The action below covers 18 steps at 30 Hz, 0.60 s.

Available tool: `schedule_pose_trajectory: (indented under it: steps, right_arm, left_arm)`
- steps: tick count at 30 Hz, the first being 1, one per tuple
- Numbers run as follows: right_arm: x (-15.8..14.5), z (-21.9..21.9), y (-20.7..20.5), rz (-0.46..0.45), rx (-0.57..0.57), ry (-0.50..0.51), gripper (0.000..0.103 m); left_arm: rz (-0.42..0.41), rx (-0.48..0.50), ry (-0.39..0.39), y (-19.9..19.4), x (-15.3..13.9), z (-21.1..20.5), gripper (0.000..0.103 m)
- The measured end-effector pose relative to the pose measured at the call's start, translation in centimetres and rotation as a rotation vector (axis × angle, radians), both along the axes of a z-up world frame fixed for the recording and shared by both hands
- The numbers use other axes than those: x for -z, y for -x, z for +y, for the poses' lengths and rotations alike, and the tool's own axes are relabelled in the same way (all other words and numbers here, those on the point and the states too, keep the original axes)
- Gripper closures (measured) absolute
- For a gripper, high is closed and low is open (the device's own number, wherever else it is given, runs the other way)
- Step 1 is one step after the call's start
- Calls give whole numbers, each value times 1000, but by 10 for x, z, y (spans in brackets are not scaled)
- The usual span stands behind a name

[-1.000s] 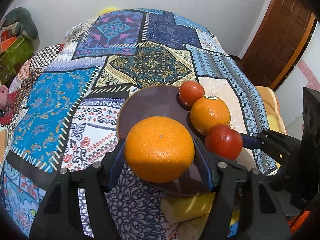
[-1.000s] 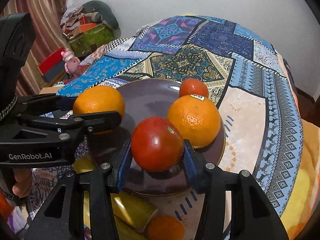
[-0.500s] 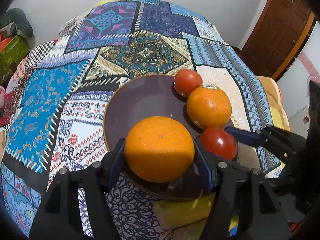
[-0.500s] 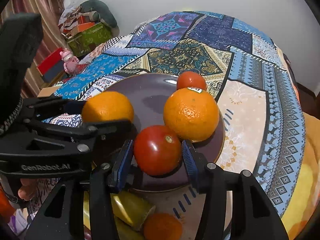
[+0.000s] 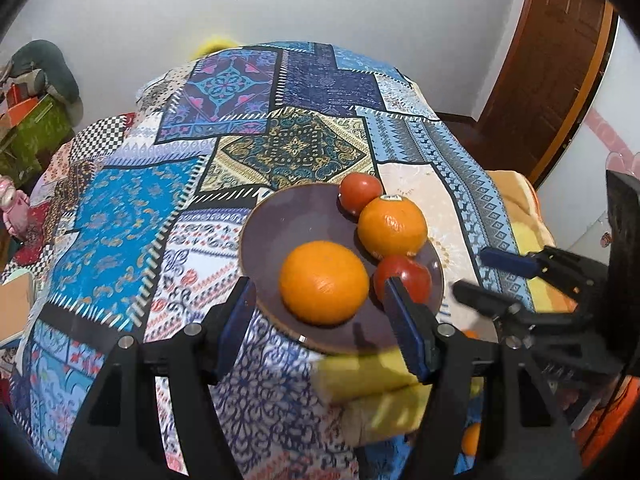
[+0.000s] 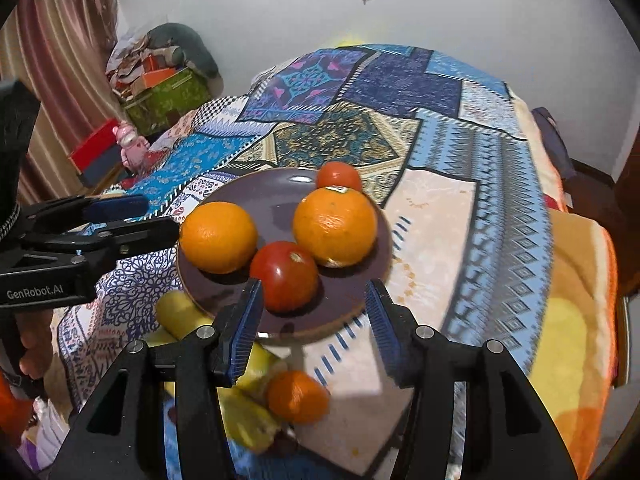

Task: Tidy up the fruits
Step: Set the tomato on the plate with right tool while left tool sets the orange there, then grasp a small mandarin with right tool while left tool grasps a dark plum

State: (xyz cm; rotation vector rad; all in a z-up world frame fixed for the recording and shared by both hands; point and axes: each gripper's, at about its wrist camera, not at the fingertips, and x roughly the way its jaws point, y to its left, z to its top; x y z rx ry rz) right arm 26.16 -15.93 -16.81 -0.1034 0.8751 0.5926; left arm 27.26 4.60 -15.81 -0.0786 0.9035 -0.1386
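Note:
A dark purple plate (image 5: 296, 216) (image 6: 260, 196) lies on a patchwork quilt. On it rest two oranges (image 5: 324, 282) (image 5: 392, 226) and two tomatoes (image 5: 404, 276) (image 5: 360, 192). In the right wrist view the near tomato (image 6: 285, 274) sits between the left orange (image 6: 218, 236) and the stickered orange (image 6: 334, 226), with the far tomato (image 6: 339, 176) behind. My left gripper (image 5: 320, 332) is open and empty, just in front of the near orange. My right gripper (image 6: 314, 330) is open and empty, in front of the near tomato.
Yellow bananas (image 6: 224, 360) (image 5: 368, 380) and a small orange (image 6: 296, 396) lie on the quilt just in front of the plate. Boxes and clutter (image 6: 160, 84) stand at the far left by the wall. A brown door (image 5: 560, 60) is at the right.
Both grippers have opened and drawn back. The left one has let go of the orange and the right one of the tomato; both fruits now rest on the plate.

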Motion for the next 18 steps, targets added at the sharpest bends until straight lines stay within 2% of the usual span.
schedule_pose_trajectory:
  steps: [9, 18]
  right_arm:
    - [-6, -25, 26, 3, 39, -10, 46]
    - [9, -37, 63, 74, 40, -22, 40]
  left_arm:
    - [37, -12, -1, 44, 5, 1, 34]
    - [105, -28, 27, 83, 25, 2, 33]
